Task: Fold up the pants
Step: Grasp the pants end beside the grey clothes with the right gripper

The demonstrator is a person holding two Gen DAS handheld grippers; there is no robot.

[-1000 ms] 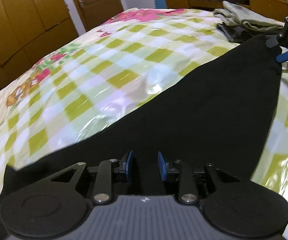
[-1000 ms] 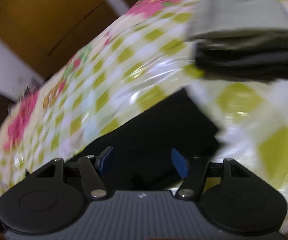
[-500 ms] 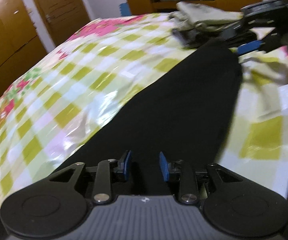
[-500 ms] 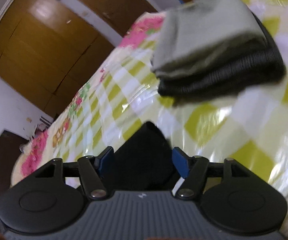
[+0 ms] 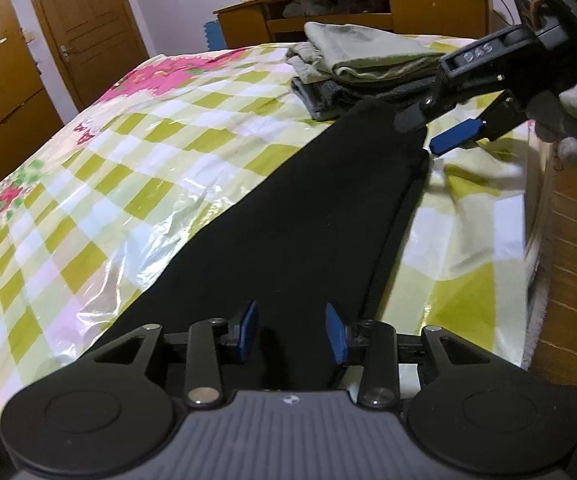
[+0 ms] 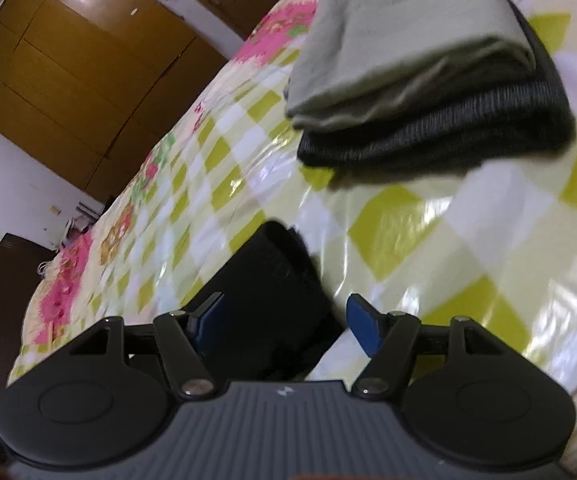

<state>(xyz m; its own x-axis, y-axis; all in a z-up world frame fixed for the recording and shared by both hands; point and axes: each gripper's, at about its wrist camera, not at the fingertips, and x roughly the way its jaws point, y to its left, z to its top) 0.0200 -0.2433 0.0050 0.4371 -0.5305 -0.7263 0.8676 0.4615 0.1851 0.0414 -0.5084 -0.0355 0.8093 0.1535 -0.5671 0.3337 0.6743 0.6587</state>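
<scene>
Black pants (image 5: pixel 308 216) lie flat in a long strip along the right side of a bed with a yellow-green checked plastic cover (image 5: pixel 136 168). My left gripper (image 5: pixel 292 330) is open just above the near end of the pants. My right gripper (image 5: pixel 436 132) is open at the far end of the pants, close to the cloth. In the right wrist view the right gripper (image 6: pixel 284 320) straddles the far end of the black pants (image 6: pixel 272 276), jaws wide apart.
A stack of folded clothes, olive (image 5: pixel 360 56) on dark grey (image 5: pixel 328 96), sits on the bed just beyond the pants; it also shows in the right wrist view (image 6: pixel 416 60). A wooden desk (image 5: pixel 368 8) stands behind. The bed's right edge (image 5: pixel 528 240) drops to wooden floor.
The pants went from a wide slanted spread to a narrow straight strip. The left gripper's jaws opened wider. The right gripper moved toward the far end, nearer the folded stack.
</scene>
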